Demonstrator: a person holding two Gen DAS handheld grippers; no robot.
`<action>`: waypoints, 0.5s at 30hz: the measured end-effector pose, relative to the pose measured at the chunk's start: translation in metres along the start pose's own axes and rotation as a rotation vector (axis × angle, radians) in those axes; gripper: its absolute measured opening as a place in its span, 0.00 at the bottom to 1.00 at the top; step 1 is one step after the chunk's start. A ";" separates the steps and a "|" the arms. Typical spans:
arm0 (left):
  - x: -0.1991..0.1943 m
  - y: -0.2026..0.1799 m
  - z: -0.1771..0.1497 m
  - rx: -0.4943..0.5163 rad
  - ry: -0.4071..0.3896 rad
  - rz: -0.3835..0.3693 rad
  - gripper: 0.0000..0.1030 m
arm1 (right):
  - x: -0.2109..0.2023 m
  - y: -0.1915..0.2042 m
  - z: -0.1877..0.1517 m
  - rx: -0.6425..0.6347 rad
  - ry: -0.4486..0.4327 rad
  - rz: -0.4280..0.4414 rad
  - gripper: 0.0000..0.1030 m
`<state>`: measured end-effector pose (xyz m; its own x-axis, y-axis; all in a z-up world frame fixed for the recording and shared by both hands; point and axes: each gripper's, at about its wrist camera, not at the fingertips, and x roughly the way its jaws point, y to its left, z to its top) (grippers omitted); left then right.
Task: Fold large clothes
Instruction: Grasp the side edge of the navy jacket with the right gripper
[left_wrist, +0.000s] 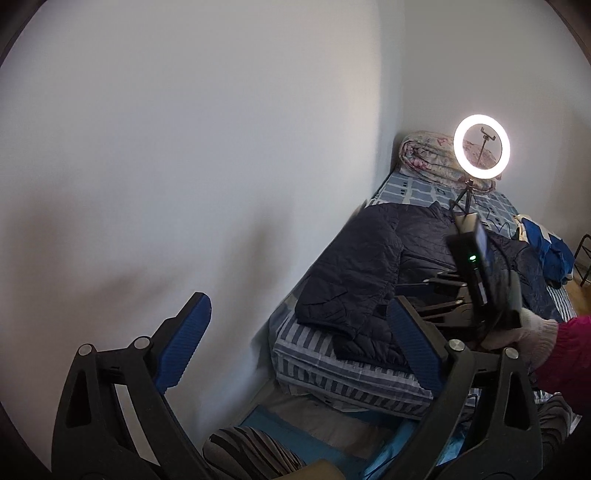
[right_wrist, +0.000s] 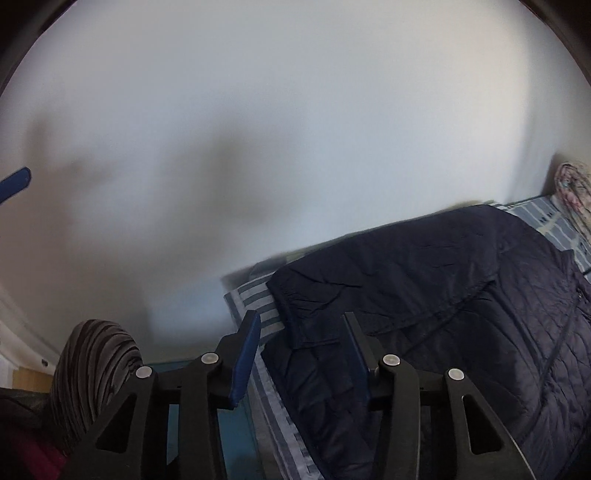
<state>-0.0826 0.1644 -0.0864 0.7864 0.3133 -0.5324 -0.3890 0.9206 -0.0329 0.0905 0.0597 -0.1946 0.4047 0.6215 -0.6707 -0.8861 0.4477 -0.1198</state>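
Jacket is lying on the bed by the wall, dark quilted thing, one sleeve already laid across the body; left tool hangs up off the near left corner, spread wide, nothing in it; right tool sits at the jacket's near edge, also apart, pads not pinching fabric as far as I can tell; ring light stands on the far end; my worry is slippery puffy fabric; grab too shallow and the layer slides out, or the fold drags the sleeve loose.
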 end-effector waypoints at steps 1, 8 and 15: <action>0.001 0.004 -0.001 -0.007 0.004 0.009 0.95 | 0.015 0.003 0.001 -0.020 0.025 0.009 0.45; 0.012 0.028 -0.007 -0.093 0.055 0.051 0.95 | 0.114 0.013 0.006 -0.099 0.174 0.031 0.45; 0.023 0.025 -0.007 -0.090 0.071 0.046 0.95 | 0.167 0.018 0.001 -0.129 0.271 -0.002 0.45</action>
<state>-0.0779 0.1927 -0.1056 0.7321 0.3342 -0.5935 -0.4678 0.8801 -0.0815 0.1422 0.1723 -0.3075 0.3466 0.4192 -0.8391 -0.9139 0.3523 -0.2015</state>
